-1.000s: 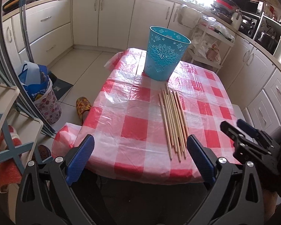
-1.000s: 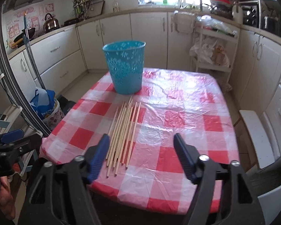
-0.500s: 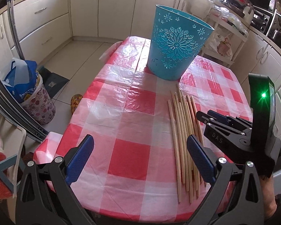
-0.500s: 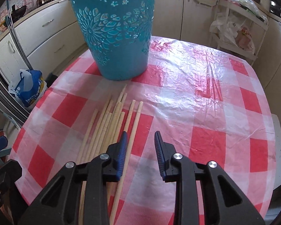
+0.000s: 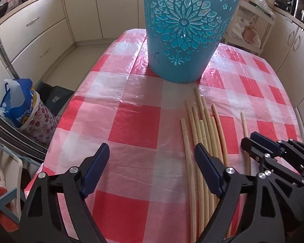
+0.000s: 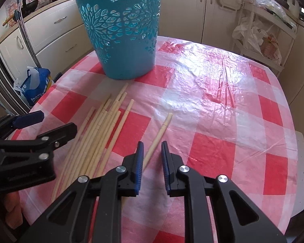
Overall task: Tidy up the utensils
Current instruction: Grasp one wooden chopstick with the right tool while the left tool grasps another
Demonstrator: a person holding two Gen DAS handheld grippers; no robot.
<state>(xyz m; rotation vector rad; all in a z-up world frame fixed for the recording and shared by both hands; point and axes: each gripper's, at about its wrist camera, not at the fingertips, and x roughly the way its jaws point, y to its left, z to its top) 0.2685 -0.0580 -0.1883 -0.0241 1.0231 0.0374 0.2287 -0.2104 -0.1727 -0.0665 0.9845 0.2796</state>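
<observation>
Several wooden chopsticks point(image 5: 202, 133) lie side by side on the red-and-white checked tablecloth point(image 5: 131, 121), in front of a tall blue cut-out bin point(image 5: 184, 30). My left gripper point(image 5: 152, 160) hovers low over the cloth with its jaws wide and closing; the leftmost chopstick shows just inside its right finger. One chopstick point(image 6: 162, 127) lies apart to the right of the bundle point(image 6: 99, 129). My right gripper point(image 6: 152, 151) straddles its near end, jaws narrow and closing, with a gap still showing at the right pad. The bin point(image 6: 123, 30) stands behind.
The table sits in a kitchen with cream cabinets point(image 5: 40, 32) around it. A blue bag point(image 5: 20, 101) stands on the floor at the left, and a rack with plastic bags point(image 6: 259, 38) at the back right. The left gripper point(image 6: 44, 127) hangs over the bundle's left side.
Both grippers have come down and forward toward the chopsticks. The right jaws have narrowed around one chopstick, now apart from the bundle. The left jaws have narrowed a little.
</observation>
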